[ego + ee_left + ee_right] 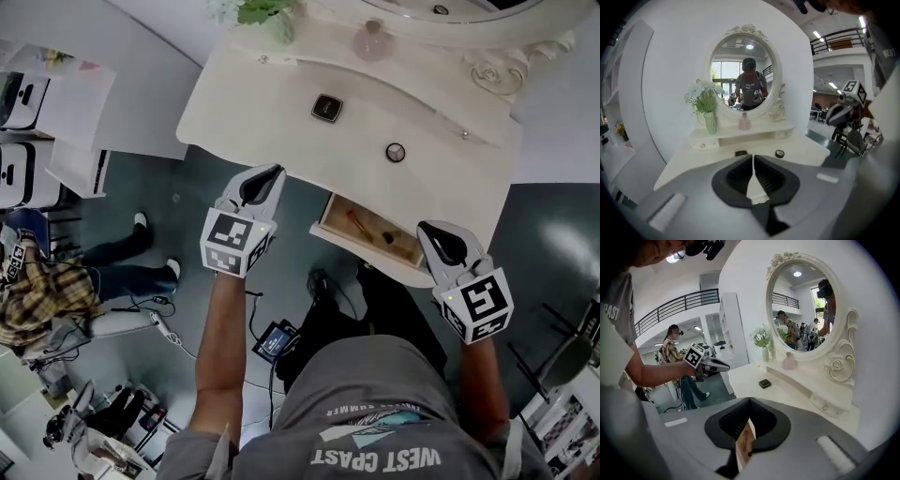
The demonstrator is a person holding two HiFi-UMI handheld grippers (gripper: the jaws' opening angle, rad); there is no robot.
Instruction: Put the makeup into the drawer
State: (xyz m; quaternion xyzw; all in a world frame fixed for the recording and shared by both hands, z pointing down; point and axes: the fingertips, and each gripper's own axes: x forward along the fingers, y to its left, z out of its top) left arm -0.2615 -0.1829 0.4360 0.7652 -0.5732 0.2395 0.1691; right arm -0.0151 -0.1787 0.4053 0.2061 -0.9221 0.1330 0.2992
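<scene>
A square dark compact (326, 108) (741, 153) (764, 383) and a small round pot (396, 152) (779, 153) lie on the white vanity top (272, 103). Below its front edge a drawer (356, 250) stands pulled out; a red stick (359, 223) and a small dark item (388, 238) lie inside. My left gripper (275, 172) (753, 157) hovers just off the table's front edge, jaws shut and empty. My right gripper (424, 228) (749, 400) hangs over the drawer's right end, its jaws together with nothing in them.
An oval mirror (743, 70), a vase of flowers (708, 119) and a pink bottle (744, 122) stand on the raised back shelf. A person in a plaid shirt (37, 300) is at the left. Cables and a small device (277, 339) lie on the floor.
</scene>
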